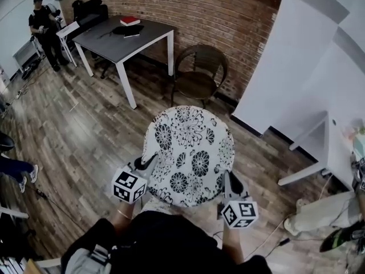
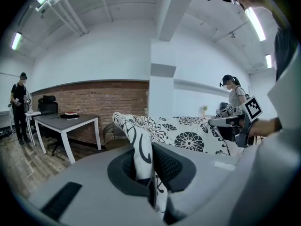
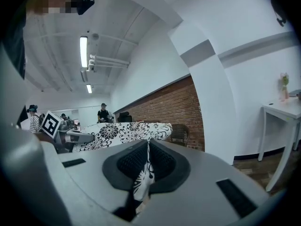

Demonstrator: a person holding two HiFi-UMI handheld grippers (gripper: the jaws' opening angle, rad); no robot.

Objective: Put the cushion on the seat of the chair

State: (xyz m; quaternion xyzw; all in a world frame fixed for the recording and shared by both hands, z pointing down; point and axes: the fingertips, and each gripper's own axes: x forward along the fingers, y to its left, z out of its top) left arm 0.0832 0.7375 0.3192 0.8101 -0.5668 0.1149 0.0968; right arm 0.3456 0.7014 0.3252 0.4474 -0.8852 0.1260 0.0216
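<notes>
Above the wooden floor (image 1: 85, 136), head view: one round floral cushion (image 1: 188, 153), held roughly level in the air between two tools, well apart from the chair (image 1: 199, 76). Grips: left tool (image 1: 145, 164) at the cushion's near-left rim, right tool (image 1: 229, 180) at its near-right rim. The chair, dark wicker, stood against the brick wall (image 1: 217, 16) with its seat (image 1: 197, 85) bare, near the right corner of a grey tabletop (image 1: 122, 41) bearing a red book (image 1: 130, 20).

Left gripper view: jaws clamped on a fold of the cushion's edge, with printed fabric pinched between the black pads (image 2: 171, 166). The rest of the cushion spread away to the right, toward the other tool. The chair was partly visible beyond it.

Right gripper view: jaws likewise closed on the cushion's hem, with cloth squeezed between them and hanging below. The chair showed ahead by the brick wall.

Status, as judged: pickup done, carry in hand, cushion not yet over the seat. Outstanding: bring the cushion to the chair, lower it flat onto the seat, and release both tools.
</notes>
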